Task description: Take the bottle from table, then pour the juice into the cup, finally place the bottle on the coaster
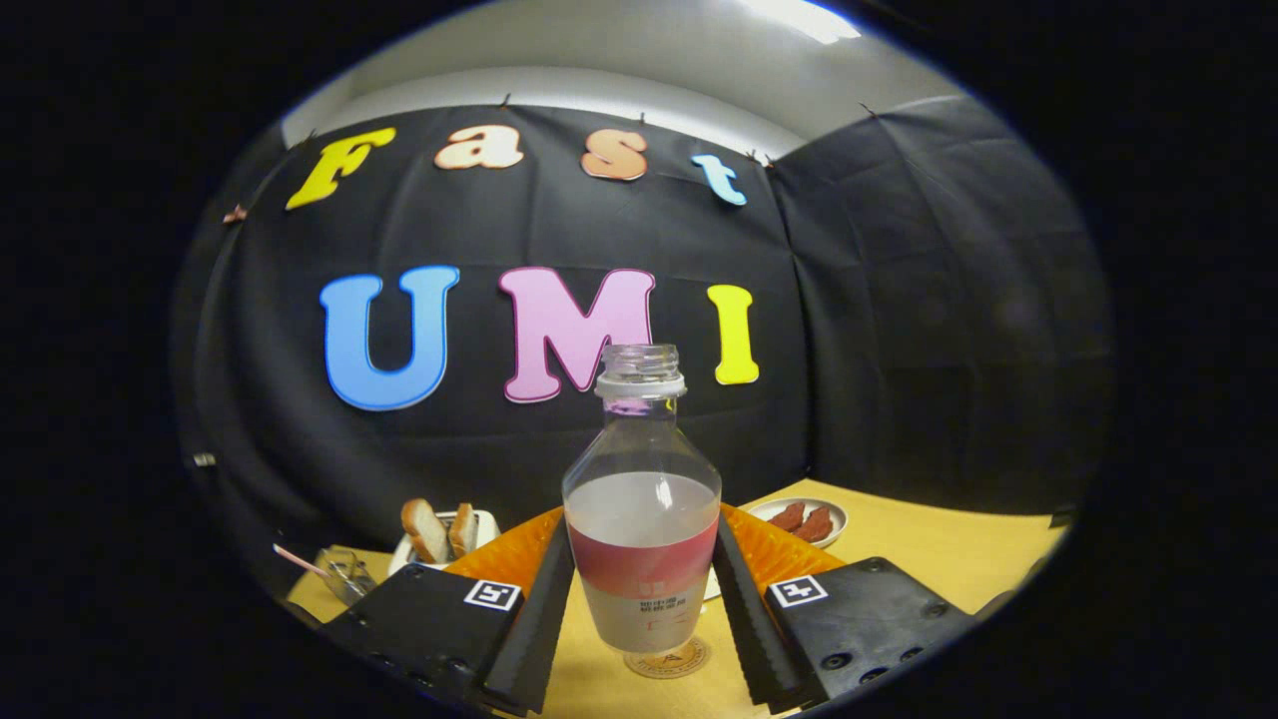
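Note:
A clear, uncapped plastic bottle [642, 539] with a red-and-white label stands upright between my fingers. It is partly filled with pale, cloudy juice. My gripper [644, 609] is shut on it, with both fingers [544, 614] pressing its sides at label height. Directly under the bottle's base lies a round brown coaster [667, 661] on the yellow table [949, 549]. I cannot tell whether the base touches the coaster or hangs just above it.
A ribbed orange dish [499, 554] sits just behind the bottle. Further back on the left is a white toaster with bread slices [439, 534], with a small glass item [346, 571] beside it. A small plate of red pieces [805, 519] lies at the back right.

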### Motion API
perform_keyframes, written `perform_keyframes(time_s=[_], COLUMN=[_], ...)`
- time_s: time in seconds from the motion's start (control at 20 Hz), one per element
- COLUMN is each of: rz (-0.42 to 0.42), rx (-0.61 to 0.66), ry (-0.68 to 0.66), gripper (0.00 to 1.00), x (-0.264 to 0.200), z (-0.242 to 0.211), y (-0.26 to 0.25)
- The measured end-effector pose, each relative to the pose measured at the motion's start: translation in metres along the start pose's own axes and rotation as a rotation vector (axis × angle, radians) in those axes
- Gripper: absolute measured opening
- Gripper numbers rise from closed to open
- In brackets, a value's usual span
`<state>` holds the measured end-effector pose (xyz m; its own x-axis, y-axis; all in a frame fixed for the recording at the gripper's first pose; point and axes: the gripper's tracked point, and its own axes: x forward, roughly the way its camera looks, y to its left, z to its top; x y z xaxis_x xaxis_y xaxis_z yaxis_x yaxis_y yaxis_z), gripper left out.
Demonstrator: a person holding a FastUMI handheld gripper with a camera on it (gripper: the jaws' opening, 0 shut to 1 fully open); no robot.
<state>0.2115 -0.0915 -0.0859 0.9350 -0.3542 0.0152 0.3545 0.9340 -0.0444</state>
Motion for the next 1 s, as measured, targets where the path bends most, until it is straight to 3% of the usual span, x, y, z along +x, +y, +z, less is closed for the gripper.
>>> perform_keyframes(time_s=[0.2, 0.5, 1.0], rz=[-0.095, -0.068, -0.11], rx=[-0.125, -0.102, -0.068], ry=[-0.003, 0.13, 0.158], gripper=[0.75, 0.76, 0.76], x=[0.023, 0.048, 0.044], z=[-0.041, -0.125, -0.162], y=[-0.003, 0.009, -0.006])
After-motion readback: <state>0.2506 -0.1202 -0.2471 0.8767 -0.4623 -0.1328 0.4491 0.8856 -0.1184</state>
